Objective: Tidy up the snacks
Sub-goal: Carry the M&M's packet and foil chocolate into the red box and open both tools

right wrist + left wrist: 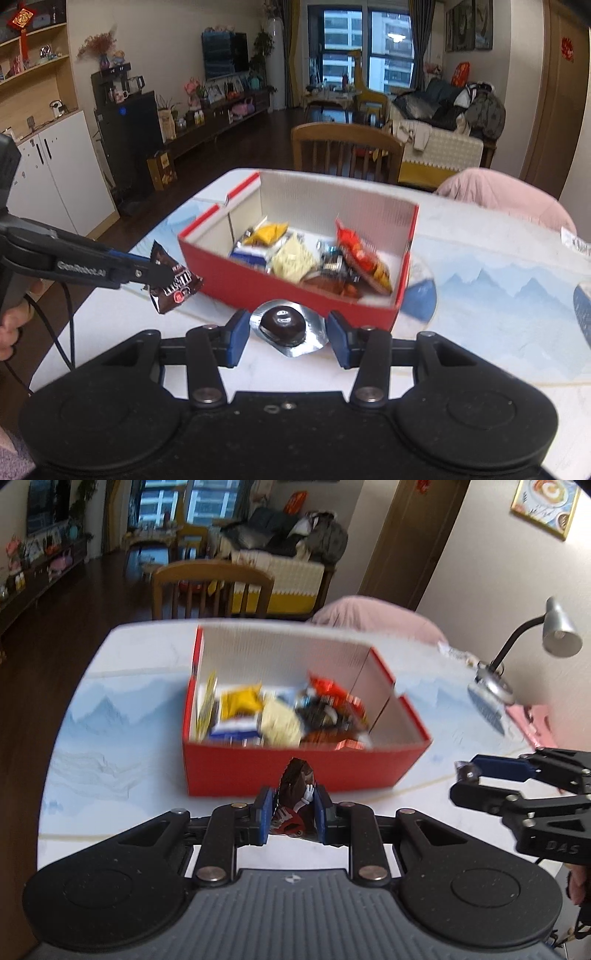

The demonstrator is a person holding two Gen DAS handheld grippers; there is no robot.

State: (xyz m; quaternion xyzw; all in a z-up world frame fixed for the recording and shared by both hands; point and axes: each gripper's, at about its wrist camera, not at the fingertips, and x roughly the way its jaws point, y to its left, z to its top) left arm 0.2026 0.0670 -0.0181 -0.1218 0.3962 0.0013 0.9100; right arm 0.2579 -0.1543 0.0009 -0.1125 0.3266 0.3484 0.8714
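Observation:
My left gripper is shut on a brown M&M's packet, held just in front of the red box; the packet also shows in the right wrist view, left of the box. The box holds several snack packets. My right gripper is open, its pads either side of a silver foil cup with a dark chocolate lying on the table before the box. I cannot tell whether the pads touch the foil. The right gripper also shows in the left wrist view.
The table has a white and blue mountain-pattern cover. A desk lamp stands at its right side by the wall. A wooden chair and a pink-covered seat stand at the far edge.

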